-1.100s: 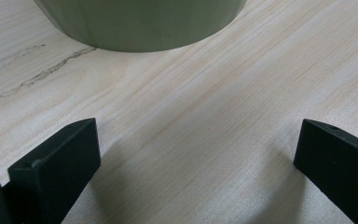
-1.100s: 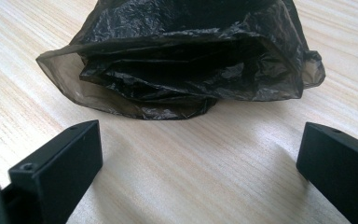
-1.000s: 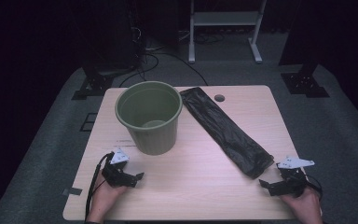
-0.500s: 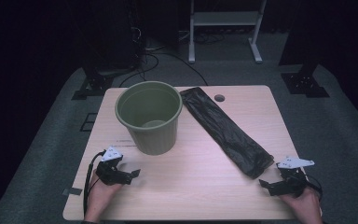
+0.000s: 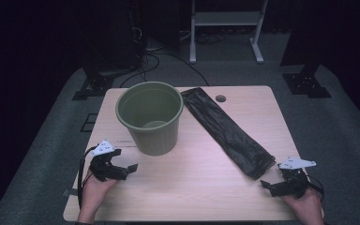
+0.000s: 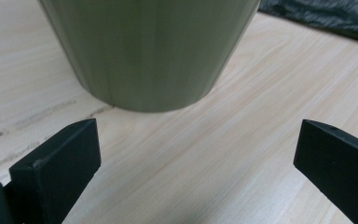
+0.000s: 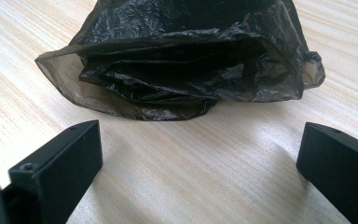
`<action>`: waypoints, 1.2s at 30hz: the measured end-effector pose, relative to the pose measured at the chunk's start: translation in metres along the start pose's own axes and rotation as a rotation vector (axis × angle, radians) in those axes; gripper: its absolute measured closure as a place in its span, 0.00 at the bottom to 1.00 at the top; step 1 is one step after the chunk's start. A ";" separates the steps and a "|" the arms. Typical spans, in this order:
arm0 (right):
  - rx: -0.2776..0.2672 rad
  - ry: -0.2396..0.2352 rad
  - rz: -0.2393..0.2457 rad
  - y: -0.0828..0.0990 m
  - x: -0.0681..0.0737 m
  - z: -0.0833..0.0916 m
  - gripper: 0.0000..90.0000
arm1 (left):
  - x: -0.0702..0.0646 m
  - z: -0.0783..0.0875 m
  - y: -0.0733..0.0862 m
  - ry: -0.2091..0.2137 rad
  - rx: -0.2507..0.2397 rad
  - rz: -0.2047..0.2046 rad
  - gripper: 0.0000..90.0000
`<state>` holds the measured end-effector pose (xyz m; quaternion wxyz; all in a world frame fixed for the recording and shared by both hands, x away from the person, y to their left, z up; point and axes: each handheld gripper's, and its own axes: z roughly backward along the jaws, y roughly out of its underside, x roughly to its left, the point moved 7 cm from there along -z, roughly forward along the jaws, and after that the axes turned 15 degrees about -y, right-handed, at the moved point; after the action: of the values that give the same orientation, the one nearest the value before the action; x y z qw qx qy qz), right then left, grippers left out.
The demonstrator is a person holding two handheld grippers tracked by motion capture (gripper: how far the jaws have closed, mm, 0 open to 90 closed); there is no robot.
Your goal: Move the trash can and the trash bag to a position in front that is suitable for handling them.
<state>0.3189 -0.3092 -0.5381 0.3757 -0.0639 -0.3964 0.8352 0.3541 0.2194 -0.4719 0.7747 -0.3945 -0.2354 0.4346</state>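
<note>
A green plastic bin (image 5: 150,116) stands upright on the wooden table (image 5: 201,183), left of centre. A folded black plastic bag (image 5: 227,131) lies in a long strip from beside the bin's rim to the front right. My left gripper (image 5: 130,168) rests open at the front left, just short of the bin's base (image 6: 154,56). My right gripper (image 5: 266,185) rests open at the front right, and the near end of the bag (image 7: 186,65) lies a little beyond its jaws. Nothing is between either pair of jaws.
A round cable hole (image 5: 221,98) sits in the table near its far edge. Dark floor, a white frame (image 5: 225,28) and cables lie beyond the table.
My left gripper has shifted slightly left and back toward the front edge of the table. The right gripper, bin and bag have stayed put.
</note>
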 end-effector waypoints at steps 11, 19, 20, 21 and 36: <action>0.000 0.001 -0.002 0.000 0.000 0.000 0.00 | -0.002 0.010 -0.021 0.014 -0.015 -0.009 0.00; 0.000 0.001 -0.001 0.000 0.000 0.000 0.00 | -0.003 0.018 -0.034 0.025 -0.020 -0.009 0.00; 0.000 0.001 -0.001 0.000 0.000 0.000 0.00 | -0.003 0.019 -0.035 0.025 -0.022 -0.009 0.00; 0.000 0.001 -0.002 0.000 0.000 0.000 0.00 | -0.003 0.020 -0.037 0.030 -0.021 -0.010 0.00; 0.000 0.001 -0.002 0.000 0.000 0.000 0.00 | 0.006 0.031 -0.071 0.041 -0.030 -0.022 0.00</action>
<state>0.3190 -0.3091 -0.5381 0.3767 -0.0642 -0.3963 0.8348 0.3699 0.2152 -0.3960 0.7781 -0.4122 -0.2304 0.4142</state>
